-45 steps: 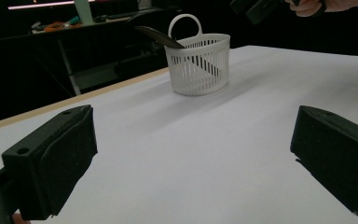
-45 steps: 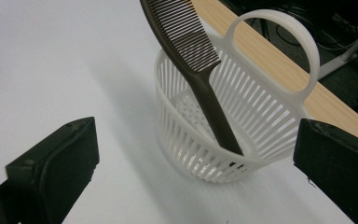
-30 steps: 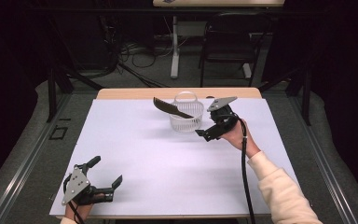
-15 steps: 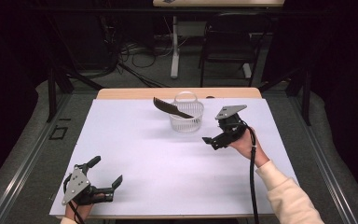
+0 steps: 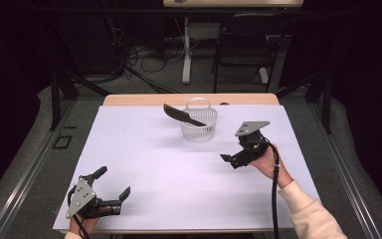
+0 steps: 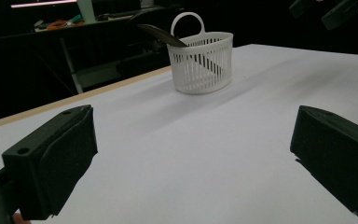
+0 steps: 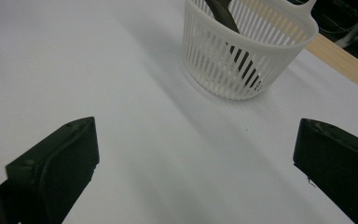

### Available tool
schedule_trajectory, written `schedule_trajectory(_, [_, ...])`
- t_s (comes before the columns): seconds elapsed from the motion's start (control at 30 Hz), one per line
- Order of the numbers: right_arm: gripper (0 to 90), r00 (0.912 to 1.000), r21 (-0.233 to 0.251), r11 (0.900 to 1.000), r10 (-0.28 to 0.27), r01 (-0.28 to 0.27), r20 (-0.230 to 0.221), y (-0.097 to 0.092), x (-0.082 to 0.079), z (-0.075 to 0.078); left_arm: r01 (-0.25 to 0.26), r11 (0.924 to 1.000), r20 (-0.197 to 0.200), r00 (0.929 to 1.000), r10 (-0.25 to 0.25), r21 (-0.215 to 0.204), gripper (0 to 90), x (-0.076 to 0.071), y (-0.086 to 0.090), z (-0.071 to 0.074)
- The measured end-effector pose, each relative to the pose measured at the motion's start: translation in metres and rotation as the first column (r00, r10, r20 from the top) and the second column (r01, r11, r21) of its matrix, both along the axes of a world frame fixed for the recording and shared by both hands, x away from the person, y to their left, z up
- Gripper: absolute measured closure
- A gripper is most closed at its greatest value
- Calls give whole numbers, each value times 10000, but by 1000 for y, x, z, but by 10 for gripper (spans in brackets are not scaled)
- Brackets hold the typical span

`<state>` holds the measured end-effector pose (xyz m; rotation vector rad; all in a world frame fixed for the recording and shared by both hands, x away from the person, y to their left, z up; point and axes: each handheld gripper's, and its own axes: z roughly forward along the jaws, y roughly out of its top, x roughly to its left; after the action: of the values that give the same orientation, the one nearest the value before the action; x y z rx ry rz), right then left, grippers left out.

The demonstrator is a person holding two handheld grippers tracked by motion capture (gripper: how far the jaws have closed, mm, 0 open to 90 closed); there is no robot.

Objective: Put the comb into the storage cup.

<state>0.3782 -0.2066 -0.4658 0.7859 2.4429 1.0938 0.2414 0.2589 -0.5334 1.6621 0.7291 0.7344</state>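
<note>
We see a dark room: a black chair (image 5: 243,47) at one o'clock beyond the table (image 5: 144,149), cables (image 5: 144,59) on grey floor at eleven.

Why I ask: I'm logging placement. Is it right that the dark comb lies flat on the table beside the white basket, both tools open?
Not quite: the dark comb stands tilted inside the white basket, as the high view shows. Both the left tool and right tool are open.
</note>
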Motion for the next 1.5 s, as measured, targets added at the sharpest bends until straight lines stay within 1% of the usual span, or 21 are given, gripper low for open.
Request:
schedule_trajectory(0.2, [0, 10000, 42, 10000, -77, 77, 30, -6, -10, -2, 0, 10000, 14, 10000, 0, -7, 4, 0, 0, 0])
schedule_trajectory(0.5, [0, 9996, -97, 9997, -233, 231, -170, -16, -22, -12, 36, 10000, 44, 10000, -36, -69, 4, 0, 0, 0])
schedule_trajectory(0.63, [0, 9995, -157, 9996, -254, 251, -173, -21, -29, -14, 18, 10000, 2, 10000, -18, -39, 3, 0, 0, 0])
schedule_trajectory(0.83, [0, 9998, -241, 9995, -186, 183, -101, -24, -40, -16, 29, 9999, 14, 10000, -29, -126, 3, 0, 0, 0])
schedule_trajectory(0.9, [0, 9997, -354, 9992, -203, 198, -138, -25, -44, -17, 46, 9999, 25, 10000, -45, -120, 3, 0, 0, 0])
schedule_trajectory(1.03, [0, 9995, -327, 9993, -194, 186, -239, -29, -51, -20, 36, 9999, 54, 10000, -35, -117, 3, -1, 0, 0])
schedule_trajectory(1.13, [0, 9994, -293, 9993, -233, 226, -239, -32, -56, -22, 51, 9999, 60, 10000, -50, -116, 3, -1, 0, 1])
schedule_trajectory(1.27, [0, 9993, -369, 9989, -294, 285, -243, -34, -63, -25, 49, 9999, 53, 10000, -48, -166, 3, -1, 1, 1])
schedule_trajectory(1.4, [0, 9993, -455, 9985, -328, 320, -160, -34, -71, -25, 80, 9998, 31, 10000, -80, -177, 3, 0, 1, 1])
schedule_trajectory(1.5, [0, 9993, -379, 9986, -358, 355, -62, -36, -76, -24, 67, 9999, 15, 10000, -67, -158, 3, 0, 1, 0])
